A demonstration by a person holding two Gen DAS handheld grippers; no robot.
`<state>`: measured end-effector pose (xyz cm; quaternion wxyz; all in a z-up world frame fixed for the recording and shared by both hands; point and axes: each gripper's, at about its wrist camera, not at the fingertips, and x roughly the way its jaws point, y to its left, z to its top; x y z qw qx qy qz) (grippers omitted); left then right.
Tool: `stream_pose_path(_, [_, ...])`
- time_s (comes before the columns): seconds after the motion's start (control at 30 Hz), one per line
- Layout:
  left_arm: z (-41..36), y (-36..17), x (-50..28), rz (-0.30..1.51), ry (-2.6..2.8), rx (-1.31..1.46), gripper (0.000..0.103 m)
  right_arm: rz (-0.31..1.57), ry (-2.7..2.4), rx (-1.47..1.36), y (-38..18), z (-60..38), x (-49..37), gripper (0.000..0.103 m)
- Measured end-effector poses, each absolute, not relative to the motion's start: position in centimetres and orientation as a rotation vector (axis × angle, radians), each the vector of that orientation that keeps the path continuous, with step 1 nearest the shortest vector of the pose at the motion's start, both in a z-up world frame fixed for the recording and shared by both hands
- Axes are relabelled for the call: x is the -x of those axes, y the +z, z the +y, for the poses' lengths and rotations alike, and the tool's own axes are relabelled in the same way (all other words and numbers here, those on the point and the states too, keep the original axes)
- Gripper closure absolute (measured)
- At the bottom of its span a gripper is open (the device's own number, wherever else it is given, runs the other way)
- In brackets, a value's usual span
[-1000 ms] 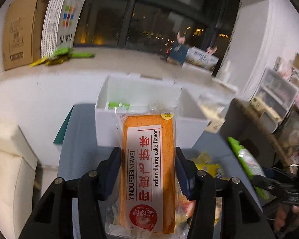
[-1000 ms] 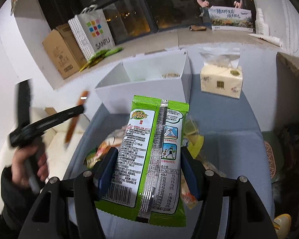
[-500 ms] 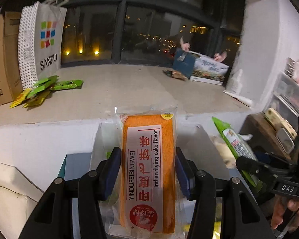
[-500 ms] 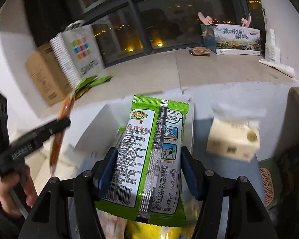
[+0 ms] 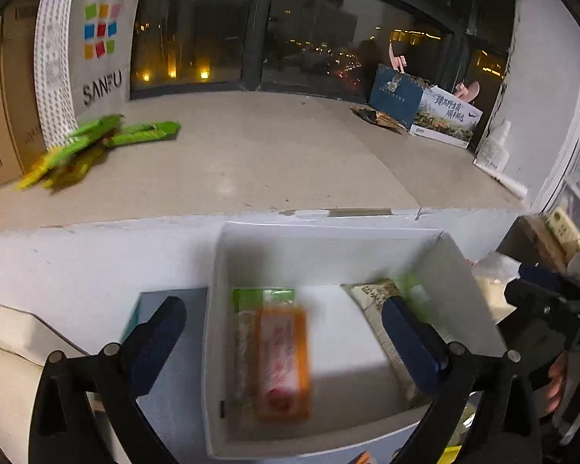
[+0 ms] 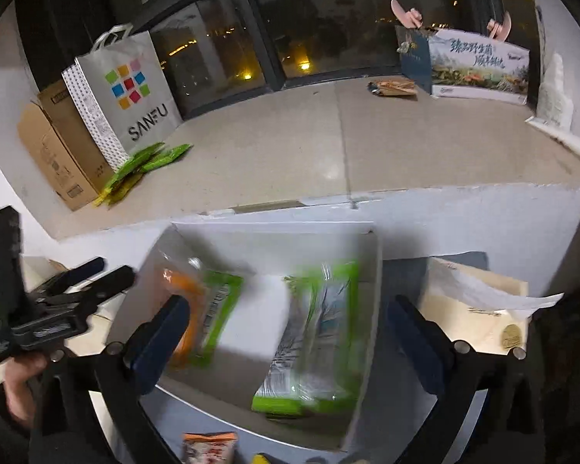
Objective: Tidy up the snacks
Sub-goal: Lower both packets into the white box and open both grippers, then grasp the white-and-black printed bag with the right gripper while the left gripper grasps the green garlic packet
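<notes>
Orange cake pack [image 5: 282, 363] and green snack pack [image 6: 313, 348] are just released into the white box [image 5: 328, 247]; both tongs [image 5: 286, 332] [image 6: 290, 336] are spread, nothing between them, having just been opening.

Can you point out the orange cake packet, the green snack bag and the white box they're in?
orange cake packet [image 5: 282, 363], left wrist view, middle of its blurred front.
green snack bag [image 6: 313, 344], right wrist view, middle of the bag.
white box [image 5: 328, 255], left wrist view, inside of far wall.
</notes>
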<state>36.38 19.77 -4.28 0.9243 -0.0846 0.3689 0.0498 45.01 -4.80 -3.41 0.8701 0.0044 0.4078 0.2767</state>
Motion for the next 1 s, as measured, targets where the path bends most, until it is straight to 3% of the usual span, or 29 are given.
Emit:
stream_pose_path(0.2, [18.4, -1.3, -31.6, 0.661, 0.077, 0.151, 0.0, 0.783, 0.592, 0.06, -2.7, -5.4, -42.6, 0.0])
stream_pose_path(0.47, [13.5, 2.0, -17.9, 0.52, 0.007, 0.161, 0.0, 0.596, 0.736, 0.06, 0.6, -9.6, -33.4, 0.0])
stream_pose_path(0.8, [7.3, -2.5, -3.6, 0.518, -0.043, 0.255, 0.0, 0.517, 0.778, 0.043, -1.9, -17.4, -19.3, 0.0])
stream_pose_path(1.0, [6.5, -4.9, -0.6, 0.569, -0.005, 0.266, 0.0, 0.643, 0.769, 0.036, -7.0, -19.1, -14.8, 0.0])
